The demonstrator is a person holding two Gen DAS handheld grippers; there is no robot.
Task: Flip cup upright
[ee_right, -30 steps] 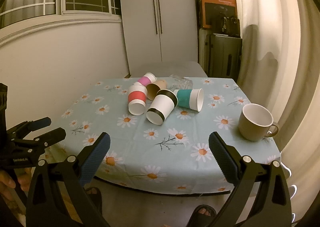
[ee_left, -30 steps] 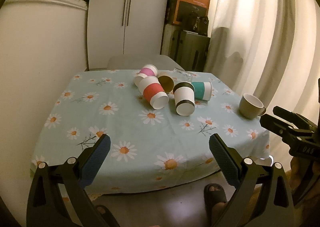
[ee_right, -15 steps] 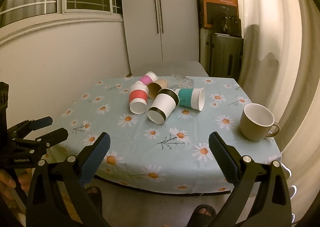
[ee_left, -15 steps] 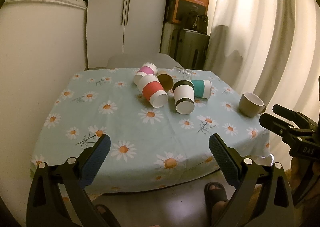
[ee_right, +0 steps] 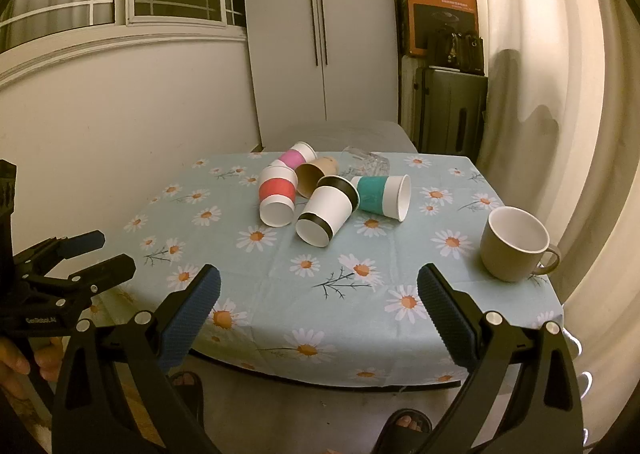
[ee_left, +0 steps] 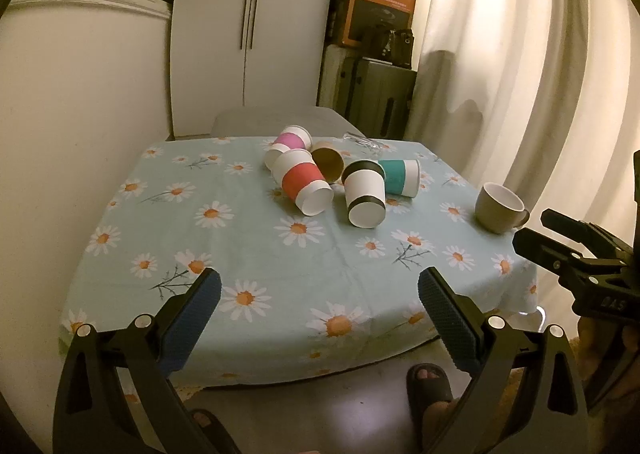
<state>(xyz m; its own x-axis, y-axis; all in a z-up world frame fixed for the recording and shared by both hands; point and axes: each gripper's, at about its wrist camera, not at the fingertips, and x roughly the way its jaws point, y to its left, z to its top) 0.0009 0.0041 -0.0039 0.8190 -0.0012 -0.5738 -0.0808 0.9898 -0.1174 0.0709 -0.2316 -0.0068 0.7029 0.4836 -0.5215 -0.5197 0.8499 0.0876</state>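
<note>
Several paper cups lie on their sides in a cluster at the table's far middle: a red-banded cup (ee_left: 303, 187) (ee_right: 277, 194), a black-banded white cup (ee_left: 364, 193) (ee_right: 327, 211), a teal cup (ee_left: 400, 177) (ee_right: 383, 191), a pink cup (ee_left: 289, 141) (ee_right: 298, 155) and a brown cup (ee_left: 328, 160) (ee_right: 316, 173). A clear glass (ee_right: 366, 163) lies behind them. My left gripper (ee_left: 319, 310) is open and empty before the table's near edge. My right gripper (ee_right: 318, 304) is open and empty, likewise short of the table.
A beige mug (ee_left: 500, 207) (ee_right: 514, 249) stands upright at the table's right side. The daisy tablecloth (ee_left: 248, 238) covers the table. A chair back (ee_right: 340, 134), a wardrobe and stacked boxes stand behind; a curtain hangs at the right. Sandalled feet (ee_left: 430, 386) show below.
Both grippers have moved slightly closer to the table. The cups and the mug have not moved.
</note>
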